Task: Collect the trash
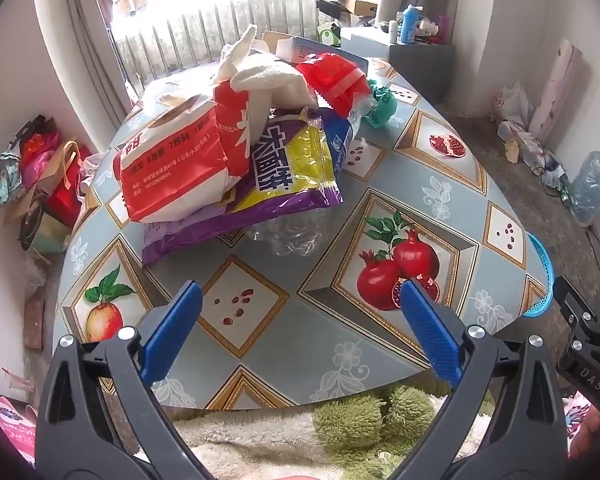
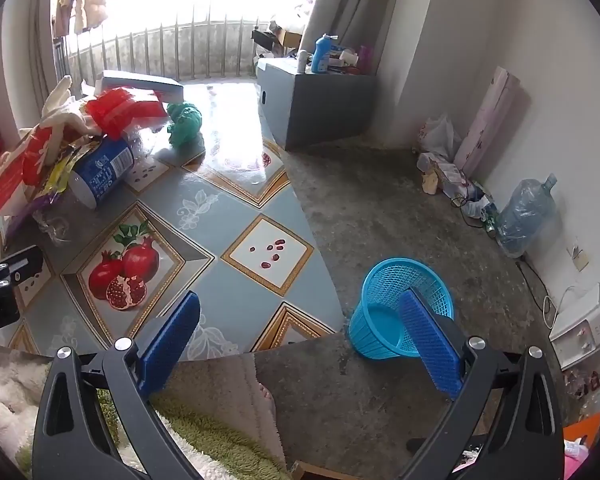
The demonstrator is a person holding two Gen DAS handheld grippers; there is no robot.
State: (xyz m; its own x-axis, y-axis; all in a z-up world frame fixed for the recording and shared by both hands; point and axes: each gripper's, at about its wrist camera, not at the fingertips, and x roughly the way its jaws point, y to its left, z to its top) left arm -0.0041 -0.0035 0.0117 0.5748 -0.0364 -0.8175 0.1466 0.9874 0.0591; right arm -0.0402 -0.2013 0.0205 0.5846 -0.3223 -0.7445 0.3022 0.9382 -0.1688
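Left wrist view gives me the table (image 1: 380,364) first, covered in a blue-grey cloth printed with pomegranates and an apple, filling most of what I see. On its far half sits the trash pile: a red and white paper bag (image 1: 176,168) on top, a purple and yellow snack wrapper (image 1: 284,172) beneath it, a crushed clear plastic bottle (image 1: 296,236) poking out underneath, a red plastic bag (image 1: 334,78) further back, and a crumpled green bag (image 1: 382,104) lying just beside the heap. From the right wrist view I see the blue plastic wastebasket (image 2: 384,304) standing on the concrete floor (image 2: 400,208) off the table's right edge, apart from the pile, with nothing visible inside it. A large water jug (image 2: 526,216) rests against the far wall. My left gripper (image 1: 300,316) hangs over the near part of the table, jaws spread wide with nothing between them. My right gripper (image 2: 300,320) hangs above the table's edge and the floor, likewise spread wide and empty.
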